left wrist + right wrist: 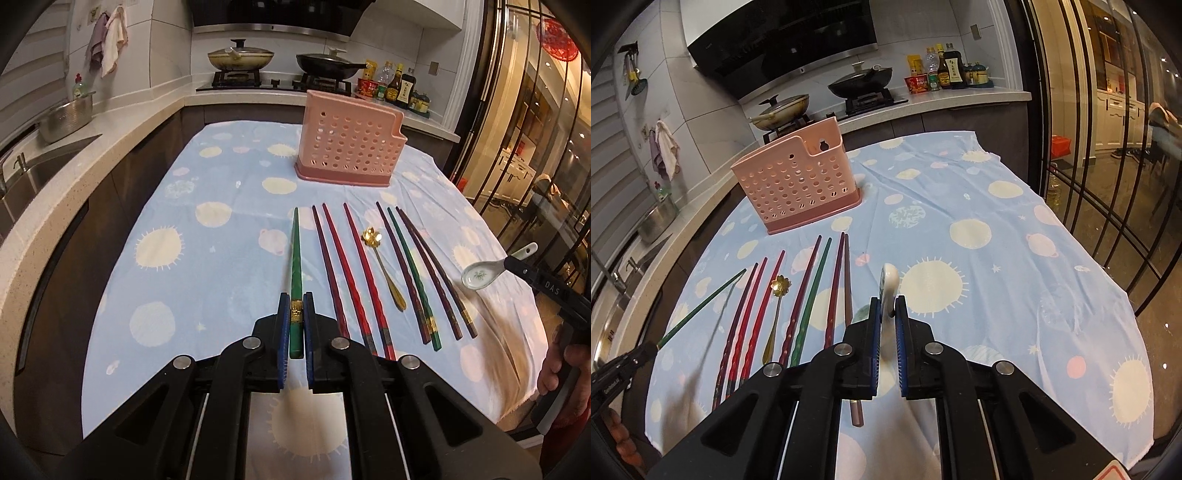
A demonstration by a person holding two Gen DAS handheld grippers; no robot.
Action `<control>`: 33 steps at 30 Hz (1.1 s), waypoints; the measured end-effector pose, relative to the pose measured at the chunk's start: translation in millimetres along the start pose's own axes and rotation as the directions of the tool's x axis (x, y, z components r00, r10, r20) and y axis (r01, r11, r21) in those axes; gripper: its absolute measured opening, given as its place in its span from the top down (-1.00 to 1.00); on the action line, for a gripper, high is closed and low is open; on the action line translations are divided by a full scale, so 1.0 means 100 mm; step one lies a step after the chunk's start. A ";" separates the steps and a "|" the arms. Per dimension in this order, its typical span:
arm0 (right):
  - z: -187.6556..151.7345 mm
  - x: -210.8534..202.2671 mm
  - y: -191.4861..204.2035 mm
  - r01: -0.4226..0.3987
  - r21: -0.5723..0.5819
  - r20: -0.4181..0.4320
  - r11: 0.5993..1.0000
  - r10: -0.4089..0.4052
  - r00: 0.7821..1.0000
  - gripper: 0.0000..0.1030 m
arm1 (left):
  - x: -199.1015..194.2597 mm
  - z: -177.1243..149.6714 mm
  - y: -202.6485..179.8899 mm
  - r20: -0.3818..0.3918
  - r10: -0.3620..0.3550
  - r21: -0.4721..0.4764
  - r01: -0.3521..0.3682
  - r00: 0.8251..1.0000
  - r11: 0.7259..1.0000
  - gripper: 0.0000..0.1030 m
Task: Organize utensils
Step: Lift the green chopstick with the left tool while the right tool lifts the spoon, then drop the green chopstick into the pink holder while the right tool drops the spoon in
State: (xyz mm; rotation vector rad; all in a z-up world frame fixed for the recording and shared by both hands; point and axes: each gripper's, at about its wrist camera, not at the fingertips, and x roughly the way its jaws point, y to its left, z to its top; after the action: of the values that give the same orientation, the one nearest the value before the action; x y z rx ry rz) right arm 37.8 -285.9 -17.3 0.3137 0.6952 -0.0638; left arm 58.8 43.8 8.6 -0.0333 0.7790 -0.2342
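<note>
My left gripper is shut on a green chopstick and holds it above the blue cloth, tip pointing away. My right gripper is shut on the handle of a white ceramic spoon, lifted off the table; the spoon also shows in the left wrist view. A pink perforated utensil holder stands at the back of the table, also in the right wrist view. Several red, purple and green chopsticks and a gold flower spoon lie in a row on the cloth.
The table carries a blue planet-print cloth. A counter with a sink runs along the left. A stove with two pans and sauce bottles stand behind. A glass door is on the right.
</note>
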 end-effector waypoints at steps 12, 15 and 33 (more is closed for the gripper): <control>0.36 -0.04 0.15 -0.025 -0.027 0.065 0.999 0.027 0.998 0.85 | -0.25 0.75 -0.01 0.168 0.016 0.014 -0.018 0.986 1.000 0.87; 0.47 -0.02 0.21 -0.042 -0.034 0.074 0.999 0.044 0.996 0.85 | -0.32 0.93 -0.06 0.206 0.016 0.032 -0.023 0.978 0.999 0.87; 1.52 0.39 0.55 -0.087 -0.078 0.127 0.993 0.097 0.987 0.85 | -0.57 2.18 -0.36 0.405 -0.021 0.095 -0.019 0.914 0.995 0.87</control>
State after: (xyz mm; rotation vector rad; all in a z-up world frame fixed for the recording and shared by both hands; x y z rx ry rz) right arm 170.6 -277.9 81.8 0.2690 0.5511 0.0286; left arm 165.5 9.0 207.4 0.0098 0.3516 -0.2554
